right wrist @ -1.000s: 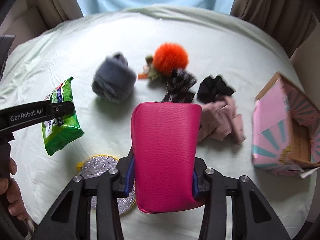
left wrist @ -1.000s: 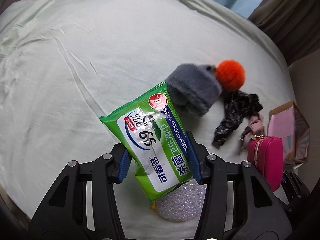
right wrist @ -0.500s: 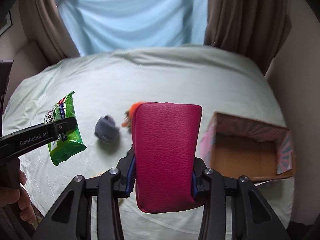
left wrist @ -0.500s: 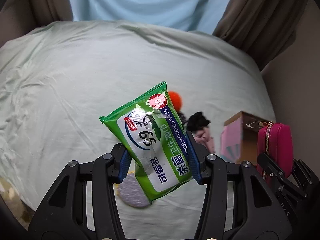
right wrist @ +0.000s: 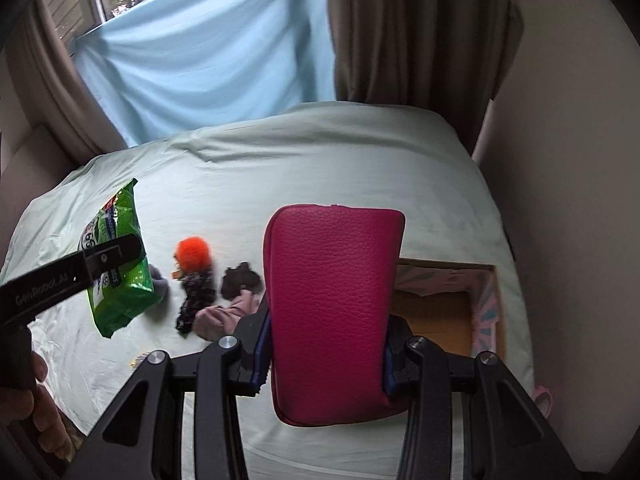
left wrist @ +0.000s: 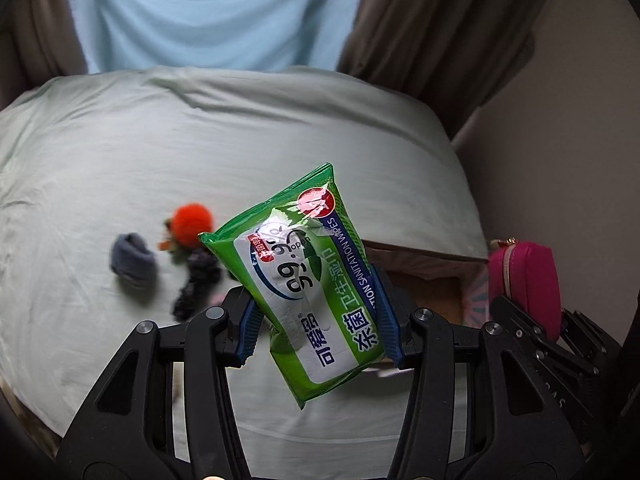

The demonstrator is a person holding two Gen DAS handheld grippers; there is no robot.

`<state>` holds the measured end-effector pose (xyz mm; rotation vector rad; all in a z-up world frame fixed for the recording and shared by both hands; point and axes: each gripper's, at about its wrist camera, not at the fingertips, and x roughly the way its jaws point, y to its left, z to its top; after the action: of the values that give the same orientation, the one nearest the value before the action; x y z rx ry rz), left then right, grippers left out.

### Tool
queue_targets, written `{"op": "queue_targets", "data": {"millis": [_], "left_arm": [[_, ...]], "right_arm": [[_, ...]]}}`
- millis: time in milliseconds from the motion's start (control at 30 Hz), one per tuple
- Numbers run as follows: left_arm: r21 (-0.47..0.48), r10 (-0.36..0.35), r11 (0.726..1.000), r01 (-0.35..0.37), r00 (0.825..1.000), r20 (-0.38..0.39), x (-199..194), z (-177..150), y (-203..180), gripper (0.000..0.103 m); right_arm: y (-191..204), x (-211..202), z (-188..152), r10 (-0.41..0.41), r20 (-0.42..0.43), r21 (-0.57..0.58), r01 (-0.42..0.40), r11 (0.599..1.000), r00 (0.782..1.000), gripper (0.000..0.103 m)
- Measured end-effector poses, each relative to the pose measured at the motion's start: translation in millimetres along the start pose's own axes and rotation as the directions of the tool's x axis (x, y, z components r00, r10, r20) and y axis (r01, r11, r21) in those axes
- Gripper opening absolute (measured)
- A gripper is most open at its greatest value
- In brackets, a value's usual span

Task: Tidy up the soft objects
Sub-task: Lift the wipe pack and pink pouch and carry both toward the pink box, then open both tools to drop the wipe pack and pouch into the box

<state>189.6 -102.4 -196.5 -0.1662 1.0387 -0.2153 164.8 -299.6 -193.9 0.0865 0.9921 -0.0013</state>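
My left gripper is shut on a green wet-wipes pack and holds it high above the bed; the pack also shows in the right wrist view. My right gripper is shut on a magenta leather pouch, seen at the right edge of the left wrist view. An open pink cardboard box lies on the bed under and right of the pouch. On the sheet lie an orange pompom, a grey fuzzy item, a dark patterned cloth, a black cloth and a pink cloth.
The bed is covered by a pale green sheet. Brown curtains and a light blue cloth hang behind it. A beige wall stands close on the right. My hand holds the left gripper handle.
Both grippers have risen and pulled back from the bed with their objects still held. The left view has swung right, so the box now sits behind the wipes pack.
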Motion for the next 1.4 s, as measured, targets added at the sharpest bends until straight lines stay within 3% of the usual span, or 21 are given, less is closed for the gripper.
{"op": "queue_targets", "data": {"millis": [267,467,600,733,900,1100,1167,1200,1233,1267,1300,1333,1400], "left_arm": [[0.106,-0.030,0.993,0.043,0.993,-0.116,60,-7,-89,0.046],[0.184,-0.011,0.981,0.055,0.973,-0.231,120,-21,-129,0.046],[0.255,0.035,0.966,0.042,0.956,-0.290,164,-32,-137,0.046],[0.267,0.059,0.963,0.043,0.930,-0.362,204,-44,-136,0.046],[0.348,0.105,0.936,0.049,0.907,-0.408,235,-55,-143,0.045],[0.422,0.134,0.904,0.060,0.900,-0.415,250,-61,-150,0.045],[0.459,0.152,0.886,0.059,0.900,-0.409,248,-62,-153,0.047],[0.486,0.167,0.872,0.053,0.902,-0.399,247,-62,-155,0.056],[0.512,0.188,0.858,0.041,0.903,-0.386,247,-63,-154,0.082],[0.552,0.226,0.833,0.015,0.903,-0.365,245,-66,-155,0.096],[0.586,0.252,0.810,-0.010,0.909,-0.332,241,-68,-155,0.102],[0.600,0.262,0.800,-0.015,0.908,-0.326,239,-69,-154,0.102],[0.591,0.256,0.807,-0.001,0.902,-0.347,234,-67,-148,0.102]], "right_arm": [[-84,26,7,-0.017,-0.092,0.110,0.027,0.994,0.996,0.039],[-127,64,-2,0.005,-0.183,0.213,0.034,0.976,0.983,0.039],[-144,96,-8,0.034,-0.252,0.271,0.037,0.962,0.967,0.039],[-149,128,-12,0.063,-0.301,0.302,0.033,0.953,0.952,0.039],[-155,159,-19,0.104,-0.340,0.343,0.020,0.939,0.934,0.039],[-157,174,-24,0.146,-0.349,0.377,-0.004,0.926,0.926,0.039],[-159,179,-25,0.168,-0.356,0.397,-0.014,0.918,0.919,0.041],[-162,181,-25,0.170,-0.363,0.401,-0.011,0.916,0.916,0.043],[-162,184,-25,0.170,-0.373,0.401,-0.007,0.916,0.912,0.049],[-163,186,-25,0.163,-0.386,0.393,0.002,0.919,0.908,0.058],[-164,187,-26,0.155,-0.395,0.383,0.009,0.924,0.906,0.087],[-165,187,-27,0.155,-0.392,0.377,0.005,0.926,0.907,0.103],[-169,181,-32,0.157,-0.372,0.378,-0.005,0.926,0.915,0.103]]}}
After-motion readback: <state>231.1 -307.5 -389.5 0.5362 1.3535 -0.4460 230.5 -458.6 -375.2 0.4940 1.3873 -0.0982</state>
